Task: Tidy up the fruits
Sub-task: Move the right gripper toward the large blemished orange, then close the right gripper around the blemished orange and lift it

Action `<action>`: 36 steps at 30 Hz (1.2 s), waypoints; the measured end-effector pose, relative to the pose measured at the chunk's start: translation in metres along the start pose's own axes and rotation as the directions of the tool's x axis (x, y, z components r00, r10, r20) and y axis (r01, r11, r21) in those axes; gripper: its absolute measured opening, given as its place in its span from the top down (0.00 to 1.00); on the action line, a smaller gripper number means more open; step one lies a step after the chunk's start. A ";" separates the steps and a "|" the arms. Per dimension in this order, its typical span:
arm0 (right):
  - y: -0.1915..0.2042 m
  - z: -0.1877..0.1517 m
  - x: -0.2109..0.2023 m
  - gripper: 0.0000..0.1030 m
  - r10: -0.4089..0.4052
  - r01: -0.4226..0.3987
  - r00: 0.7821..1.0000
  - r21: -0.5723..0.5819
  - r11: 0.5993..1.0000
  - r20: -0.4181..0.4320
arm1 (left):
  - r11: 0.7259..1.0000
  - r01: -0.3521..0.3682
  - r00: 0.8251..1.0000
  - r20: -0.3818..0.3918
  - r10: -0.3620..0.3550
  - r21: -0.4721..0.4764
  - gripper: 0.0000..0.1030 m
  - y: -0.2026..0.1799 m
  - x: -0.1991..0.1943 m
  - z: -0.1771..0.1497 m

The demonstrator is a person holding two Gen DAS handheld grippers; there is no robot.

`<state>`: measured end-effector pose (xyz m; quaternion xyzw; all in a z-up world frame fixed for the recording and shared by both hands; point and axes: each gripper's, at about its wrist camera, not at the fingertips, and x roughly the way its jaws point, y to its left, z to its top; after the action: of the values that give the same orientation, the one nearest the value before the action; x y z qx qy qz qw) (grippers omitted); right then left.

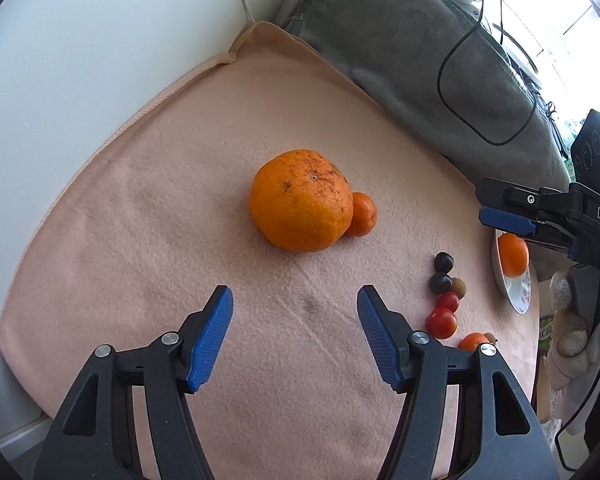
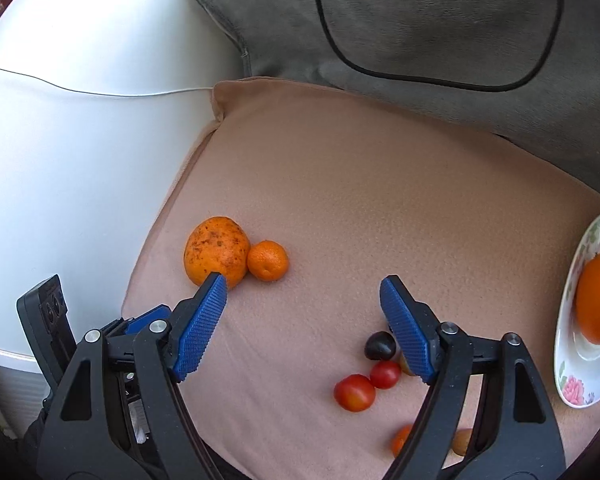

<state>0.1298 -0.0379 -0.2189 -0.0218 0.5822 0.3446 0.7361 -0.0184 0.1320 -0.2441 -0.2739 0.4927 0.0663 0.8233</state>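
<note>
A large spotted orange (image 1: 302, 200) (image 2: 216, 250) lies on the pink cloth (image 1: 160, 220) (image 2: 360, 200), touching a small mandarin (image 1: 363, 215) (image 2: 268, 260). A row of cherry tomatoes, dark (image 1: 442, 272) (image 2: 380, 345) and red (image 1: 442, 322) (image 2: 355, 392), lies to the right. Another orange (image 1: 512, 254) (image 2: 598, 298) sits on a floral plate (image 1: 516, 292) (image 2: 572, 360). My left gripper (image 1: 296, 338) hovers open and empty short of the large orange. My right gripper (image 2: 304, 324) (image 1: 508, 216) is open and empty above the cloth, left of the tomatoes.
A grey cushion (image 1: 420, 60) (image 2: 420, 32) with a black cable (image 1: 460, 92) on it borders the cloth at the back. A white surface (image 1: 80, 60) (image 2: 80, 140) lies to the left. A gloved hand (image 1: 572, 340) holds the right gripper's handle.
</note>
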 end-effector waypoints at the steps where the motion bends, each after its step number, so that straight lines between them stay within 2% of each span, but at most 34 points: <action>1: 0.006 0.004 0.005 0.21 0.003 -0.003 1.000 -0.017 1.000 -0.008 | 1.000 0.004 1.000 0.000 -0.004 -0.003 0.38 0.001 0.002 0.001; 12: 0.052 0.038 0.064 0.21 0.060 -0.073 0.992 -0.114 0.991 -0.114 | 0.998 0.055 0.998 0.004 -0.055 -0.034 0.38 0.005 0.017 0.014; 18: 0.065 0.044 0.087 0.21 0.071 -0.094 0.985 -0.142 0.985 -0.158 | 0.992 0.098 0.995 0.003 -0.098 -0.081 0.38 0.011 0.026 0.020; 36: 0.081 0.052 0.127 0.21 0.083 -0.125 0.967 -0.166 0.978 -0.239 | 0.978 0.140 0.990 0.015 -0.139 -0.153 0.38 0.018 0.041 0.030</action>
<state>0.1410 0.1072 -0.2834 -0.0975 0.6306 0.4290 0.6393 0.0191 0.1557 -0.2749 -0.3701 0.4639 0.0469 0.8035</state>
